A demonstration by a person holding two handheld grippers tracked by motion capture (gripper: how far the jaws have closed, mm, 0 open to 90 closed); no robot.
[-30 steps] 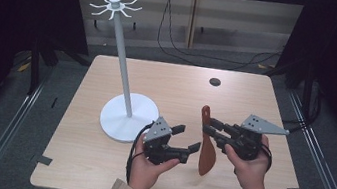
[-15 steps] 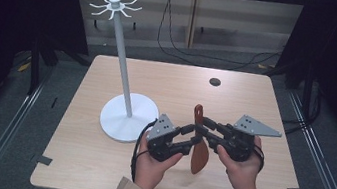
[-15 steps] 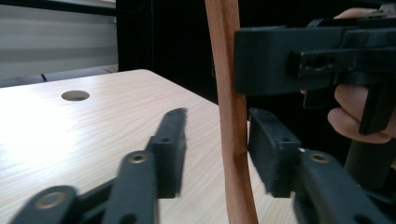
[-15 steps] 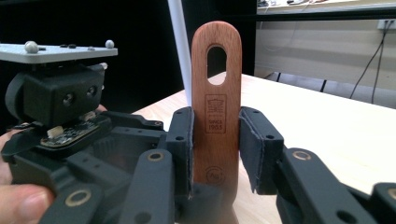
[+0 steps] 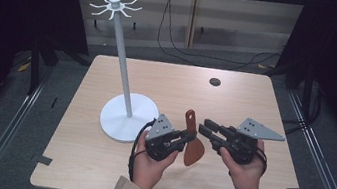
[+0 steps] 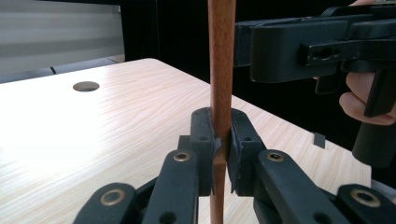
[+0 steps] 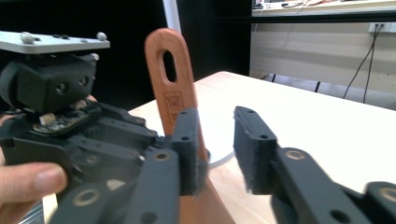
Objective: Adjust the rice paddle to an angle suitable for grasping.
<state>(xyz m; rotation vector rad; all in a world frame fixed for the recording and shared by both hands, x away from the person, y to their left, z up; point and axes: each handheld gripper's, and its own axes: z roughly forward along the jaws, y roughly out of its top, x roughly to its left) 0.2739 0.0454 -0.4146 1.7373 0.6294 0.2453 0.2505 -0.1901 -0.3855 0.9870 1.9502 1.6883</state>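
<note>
Over the pale wooden table [image 5: 235,104], near its front edge, the wooden spatula [image 5: 192,146] stands upright between the two hands, hanging hole up and blade down. The left gripper [image 6: 221,135] has just been closing, and its pads now clamp the handle crosswise. The right gripper [image 7: 217,140] has its jaws apart, one pad beside the handle, and the white hook stand [image 5: 122,87] lies nearer the left hand.

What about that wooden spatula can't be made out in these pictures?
- Left gripper view: the blade of the brown wooden spatula, cut off at the bottom edge below the left gripper.
- Right gripper view: the stamp on its handle, blurred, partly behind a jaw of the right gripper.
</note>
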